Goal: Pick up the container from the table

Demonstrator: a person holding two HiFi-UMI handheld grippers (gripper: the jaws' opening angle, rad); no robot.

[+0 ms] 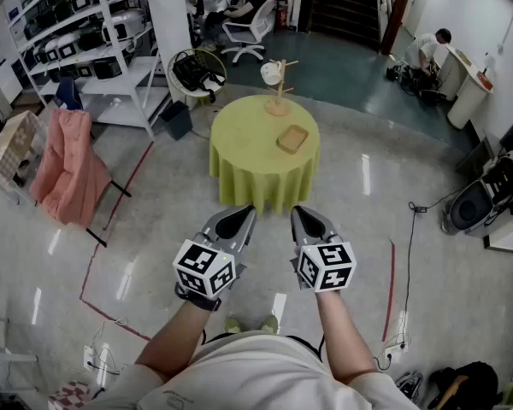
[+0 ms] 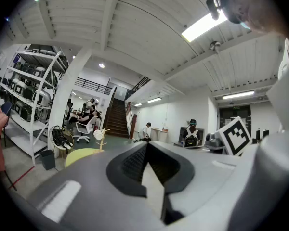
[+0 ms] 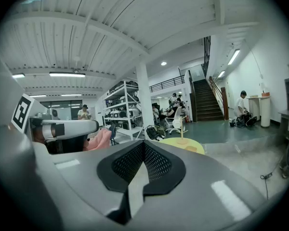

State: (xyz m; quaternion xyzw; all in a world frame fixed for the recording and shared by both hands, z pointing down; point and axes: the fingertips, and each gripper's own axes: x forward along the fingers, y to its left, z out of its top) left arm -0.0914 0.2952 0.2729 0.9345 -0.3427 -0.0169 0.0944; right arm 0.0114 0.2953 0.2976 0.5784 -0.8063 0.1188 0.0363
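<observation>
Approach phase, before any contact with the target. The head view shows a round table (image 1: 248, 156) draped in a yellow-green cloth, standing on the glossy floor well ahead of the person. The container (image 1: 292, 138), a shallow tan tray, lies flat on the cloth right of the table's centre, nearer the right edge than the left. A wooden stand (image 1: 279, 92) carrying a white cup (image 1: 270, 73) occupies the far edge, apart from the container.

The left gripper (image 1: 239, 214) and the right gripper (image 1: 301, 215) are held side by side in front of the person's body, both pointing toward the table and both short of its near edge. In the left gripper view the jaws of the left gripper (image 2: 147, 144) meet at their tips with nothing between them; the right gripper view shows the same for the right gripper (image 3: 143, 143), with the table and the container (image 3: 191, 148) visible far beyond the jaw tips. Both tools are therefore closed and empty.

Judged step: closing the distance to the table; the pickup itself has not begun. The next move calls for walking up to the near edge, spreading the jaws of one gripper, most plausibly the right, and lowering them across one rim of the container. The low wall suggests a pinch on the rim, kept clear of the stand.
</observation>
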